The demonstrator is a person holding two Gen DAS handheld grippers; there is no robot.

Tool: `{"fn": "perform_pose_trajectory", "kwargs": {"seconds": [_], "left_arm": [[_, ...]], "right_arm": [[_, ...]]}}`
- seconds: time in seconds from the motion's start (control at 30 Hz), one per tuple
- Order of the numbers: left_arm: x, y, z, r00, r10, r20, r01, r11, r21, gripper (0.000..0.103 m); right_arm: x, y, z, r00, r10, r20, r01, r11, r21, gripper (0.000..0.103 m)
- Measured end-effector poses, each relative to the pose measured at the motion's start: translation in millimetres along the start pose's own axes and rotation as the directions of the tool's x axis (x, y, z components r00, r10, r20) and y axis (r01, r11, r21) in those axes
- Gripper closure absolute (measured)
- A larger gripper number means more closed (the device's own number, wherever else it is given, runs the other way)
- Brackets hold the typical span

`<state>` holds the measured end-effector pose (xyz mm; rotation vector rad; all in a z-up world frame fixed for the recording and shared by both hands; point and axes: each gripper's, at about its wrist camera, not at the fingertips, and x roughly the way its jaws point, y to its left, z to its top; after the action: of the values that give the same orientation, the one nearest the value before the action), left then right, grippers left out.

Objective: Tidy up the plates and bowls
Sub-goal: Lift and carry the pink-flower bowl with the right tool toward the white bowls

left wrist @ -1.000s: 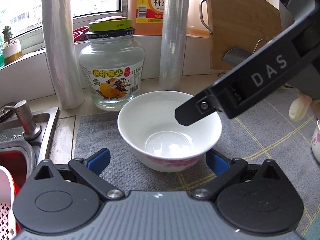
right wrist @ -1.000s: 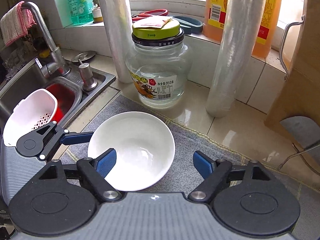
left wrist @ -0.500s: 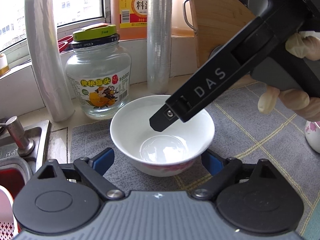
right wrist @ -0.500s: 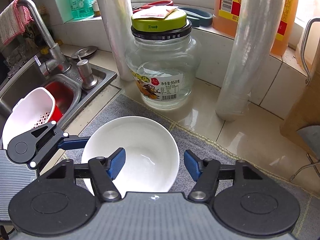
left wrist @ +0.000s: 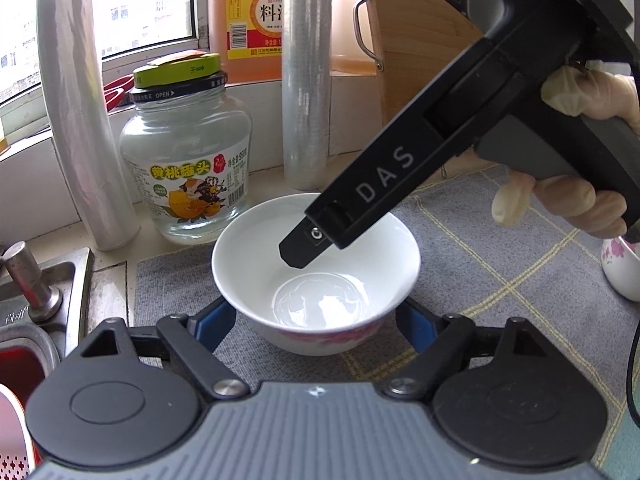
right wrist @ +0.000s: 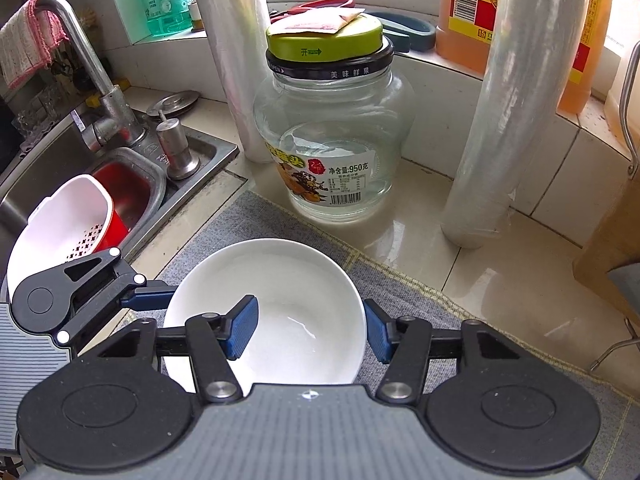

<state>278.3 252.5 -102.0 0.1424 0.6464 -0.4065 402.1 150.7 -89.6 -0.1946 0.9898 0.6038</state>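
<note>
A white bowl [left wrist: 316, 276] with a pink pattern low on its outside sits on a grey checked mat [left wrist: 500, 264]. My left gripper [left wrist: 316, 326] is open, its blue pads on either side of the bowl's base. My right gripper [right wrist: 308, 330] is open and straddles the bowl's right rim [right wrist: 264, 312]: one pad is inside the bowl, the other outside. In the left wrist view the right gripper's black finger [left wrist: 360, 208] reaches down into the bowl. Another patterned white bowl [left wrist: 622, 268] shows at the right edge.
A glass jar [right wrist: 332, 140] with a green lid stands just behind the bowl, between two plastic-wrap rolls [right wrist: 500, 120]. A steel sink [right wrist: 120, 184] with a white strainer and a tap is to the left. An orange bottle and a wooden board stand behind.
Both grippers have moved closer to the bowl. The right gripper has lowered over its rim and narrowed; the left pads now sit against the bowl's base.
</note>
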Motion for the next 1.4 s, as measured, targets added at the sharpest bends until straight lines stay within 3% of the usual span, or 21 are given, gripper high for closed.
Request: {"fn": "perform_pose_trajectory", "kwargs": {"seconds": [0.57, 1.4], "left_arm": [[-0.8, -1.4, 0.0, 1.000, 0.009, -0.003, -0.009, 1.000, 0.017, 0.016], [-20.7, -12.6, 6.6, 0.999, 0.003, -0.054, 0.000, 0.998, 0.070, 0.017]], "right_arm": [[8.0, -5.6, 5.5, 0.998, 0.057, -0.031, -0.057, 0.998, -0.016, 0.041], [-17.4, 1.0, -5.0, 0.996, 0.092, -0.020, -0.092, 0.996, 0.010, 0.041]]}}
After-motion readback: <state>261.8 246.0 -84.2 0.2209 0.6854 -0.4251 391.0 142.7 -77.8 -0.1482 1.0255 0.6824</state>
